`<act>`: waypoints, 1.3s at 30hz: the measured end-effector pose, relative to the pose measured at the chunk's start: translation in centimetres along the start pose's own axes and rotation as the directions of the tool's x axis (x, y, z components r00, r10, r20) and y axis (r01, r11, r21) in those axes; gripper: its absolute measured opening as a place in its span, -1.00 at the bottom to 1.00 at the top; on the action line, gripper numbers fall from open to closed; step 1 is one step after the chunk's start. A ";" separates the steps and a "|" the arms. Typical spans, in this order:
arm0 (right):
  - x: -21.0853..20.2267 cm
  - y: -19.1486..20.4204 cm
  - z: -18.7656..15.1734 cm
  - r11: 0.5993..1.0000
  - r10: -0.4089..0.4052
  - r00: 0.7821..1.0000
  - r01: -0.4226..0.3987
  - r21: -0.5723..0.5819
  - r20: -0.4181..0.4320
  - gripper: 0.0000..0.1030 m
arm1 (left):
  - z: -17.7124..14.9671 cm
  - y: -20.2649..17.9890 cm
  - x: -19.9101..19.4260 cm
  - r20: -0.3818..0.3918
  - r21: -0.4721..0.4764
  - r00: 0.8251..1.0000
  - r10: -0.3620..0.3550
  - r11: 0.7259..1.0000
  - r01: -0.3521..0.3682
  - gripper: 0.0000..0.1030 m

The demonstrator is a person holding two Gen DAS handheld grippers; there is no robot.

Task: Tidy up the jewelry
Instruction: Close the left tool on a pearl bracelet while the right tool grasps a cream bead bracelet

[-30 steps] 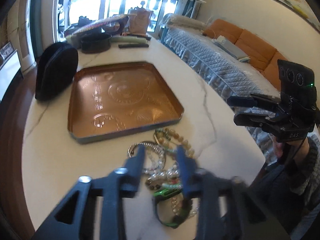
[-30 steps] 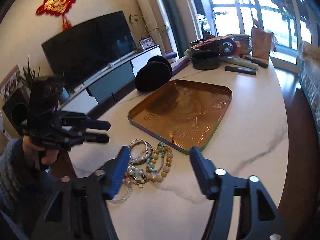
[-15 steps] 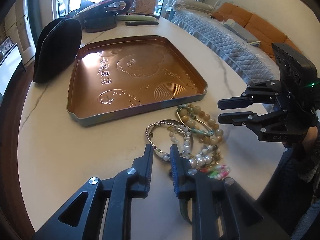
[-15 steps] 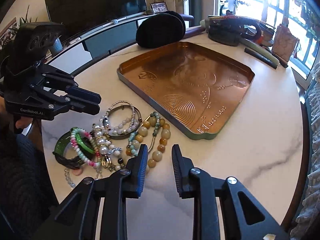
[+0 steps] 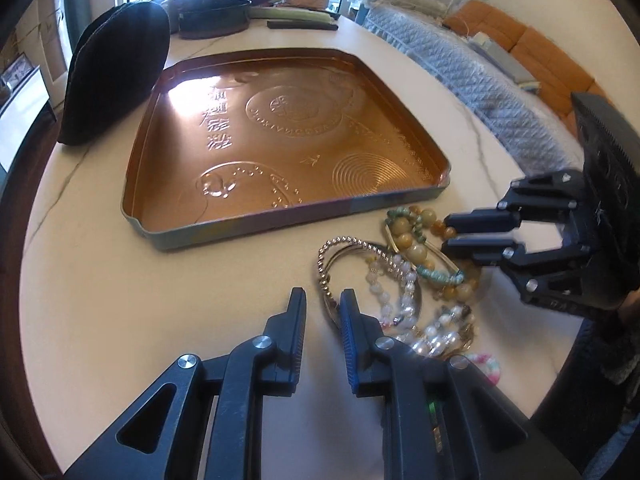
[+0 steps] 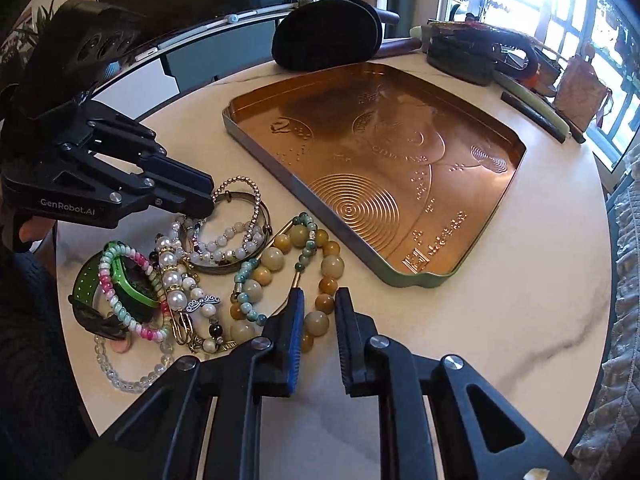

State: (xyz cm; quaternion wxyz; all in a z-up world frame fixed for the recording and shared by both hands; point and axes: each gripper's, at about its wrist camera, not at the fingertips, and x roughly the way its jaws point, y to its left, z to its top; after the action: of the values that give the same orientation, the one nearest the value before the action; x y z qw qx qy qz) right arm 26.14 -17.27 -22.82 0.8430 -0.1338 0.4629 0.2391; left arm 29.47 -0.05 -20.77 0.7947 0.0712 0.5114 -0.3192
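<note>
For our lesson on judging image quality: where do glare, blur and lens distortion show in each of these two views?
Left wrist view: sunlight glares on the copper tray, the right gripper is motion-blurred, and the table edge bows. Right wrist view: the window is blown out, while the bracelets stay sharp.

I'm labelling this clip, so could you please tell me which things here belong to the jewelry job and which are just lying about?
Job:
bracelets
bead necklace
watch
tray
left tool
right tool

Lying about:
black pouch
remote
dark dish
</note>
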 end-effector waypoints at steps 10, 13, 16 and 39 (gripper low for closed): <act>-0.1 0.4 -0.2 1.000 -0.021 1.000 0.021 0.007 0.021 -0.71 | 1.4 -0.1 0.2 0.034 -0.038 0.998 -0.054 0.998 0.056 -0.65; -0.2 0.2 -0.3 1.000 -0.014 1.000 0.013 0.019 0.025 -0.70 | 1.8 -0.1 -0.1 0.055 -0.043 0.996 -0.063 0.997 0.066 -0.79; -0.3 0.1 -0.4 1.000 -0.013 1.000 0.013 0.017 0.026 -0.70 | 2.0 -0.3 0.3 0.038 -0.039 0.998 -0.048 0.998 0.049 -0.94; -5.6 -0.2 0.3 0.998 -0.063 0.982 0.057 0.035 0.179 -0.79 | 2.1 -1.8 -6.6 0.251 -0.049 0.968 0.022 0.999 -0.010 -0.94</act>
State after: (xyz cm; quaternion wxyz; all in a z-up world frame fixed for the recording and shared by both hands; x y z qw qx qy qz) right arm 23.92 -18.88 -17.91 0.8902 -0.1128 0.3840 0.2177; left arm 28.21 0.44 -13.74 0.8572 0.0156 0.4133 -0.3068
